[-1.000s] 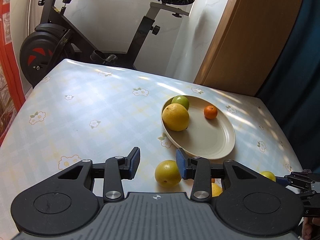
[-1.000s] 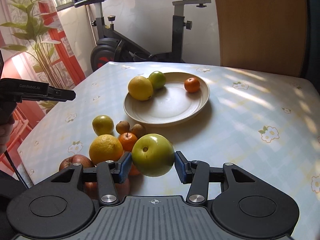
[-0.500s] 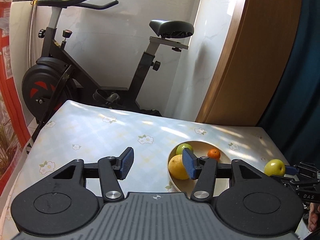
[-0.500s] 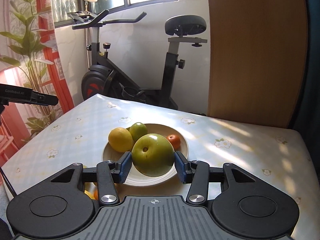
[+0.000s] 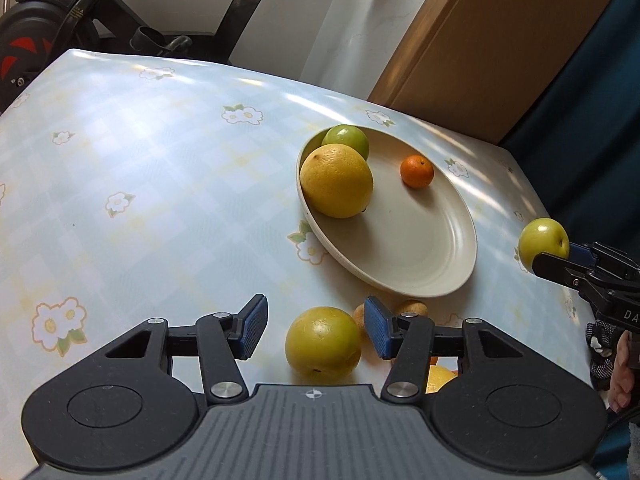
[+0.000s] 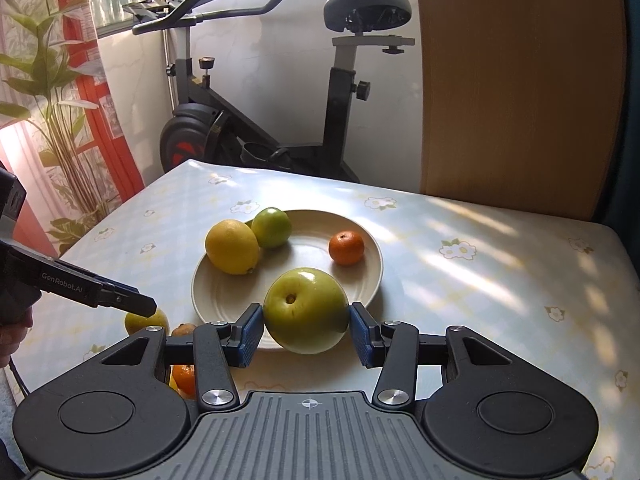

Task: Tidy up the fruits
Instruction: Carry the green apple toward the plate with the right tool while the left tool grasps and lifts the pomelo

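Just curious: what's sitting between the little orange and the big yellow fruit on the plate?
Nothing: bare plate lies between the little orange and the big yellow fruit. The green fruit sits behind that gap. Both views show it.

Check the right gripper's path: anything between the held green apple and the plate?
Nothing visible. The right gripper holds the green apple by the plate near edge. The yellow citrus, small green fruit and mandarin sit farther back, leaving the near part bare.

Three fruits [image 6: 232, 246] lie on the plate [image 6: 216, 292]; loose fruit [image 5: 322, 345] sits on the table [image 5: 140, 184] before it.
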### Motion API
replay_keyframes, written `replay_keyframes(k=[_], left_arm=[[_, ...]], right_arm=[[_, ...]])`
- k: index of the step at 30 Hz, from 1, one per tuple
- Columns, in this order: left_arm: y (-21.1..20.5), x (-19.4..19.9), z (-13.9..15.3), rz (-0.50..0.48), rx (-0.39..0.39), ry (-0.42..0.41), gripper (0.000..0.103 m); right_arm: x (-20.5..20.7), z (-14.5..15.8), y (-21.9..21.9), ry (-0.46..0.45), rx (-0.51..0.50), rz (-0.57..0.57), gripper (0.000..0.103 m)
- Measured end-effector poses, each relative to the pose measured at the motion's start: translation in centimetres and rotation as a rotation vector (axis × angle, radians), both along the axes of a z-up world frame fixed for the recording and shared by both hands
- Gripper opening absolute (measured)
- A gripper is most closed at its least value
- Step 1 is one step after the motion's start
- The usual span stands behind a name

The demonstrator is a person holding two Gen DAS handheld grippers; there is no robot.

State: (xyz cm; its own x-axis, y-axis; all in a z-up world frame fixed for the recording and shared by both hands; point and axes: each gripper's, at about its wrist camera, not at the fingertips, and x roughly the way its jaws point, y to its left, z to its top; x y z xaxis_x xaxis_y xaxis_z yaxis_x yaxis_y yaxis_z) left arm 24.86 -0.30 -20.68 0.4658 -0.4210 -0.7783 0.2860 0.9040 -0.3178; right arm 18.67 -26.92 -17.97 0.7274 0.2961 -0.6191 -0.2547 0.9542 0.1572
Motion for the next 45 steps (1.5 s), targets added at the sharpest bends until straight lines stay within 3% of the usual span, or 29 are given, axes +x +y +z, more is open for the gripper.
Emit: replay_keyframes(k=[4,9,21,31,45], left_arm=[[-0.1,-0.2,-0.3,-0.020,0.016,0.001,0.053],[0.1,-0.2,-0.8,-0.031,-0.021,0.034,0.053],[-1.0,-0.4,-1.9,-0.073,0.024,0.019,0.048],[-0.3,0.6,1.7,-0.020,-0.044,-0.078,0.047],[-4.9,4.5,0.8,-0.093,0.039,-0.073,0.048]], right_arm=[[0.4,-0.2,-0.1,0.007,0.005,0.006,0.043],[0.5,-0.2,0.0,0.011,0.006,0.016,0.043],[0.5,-0.4,-0.2,0.024,0.006,0.018,0.043],[1.0,-0.8,0.0,0.031,0.002,0.032,0.043],[4.3,-1.1,-0.2,0.032,-0.051,0.079,0.043]])
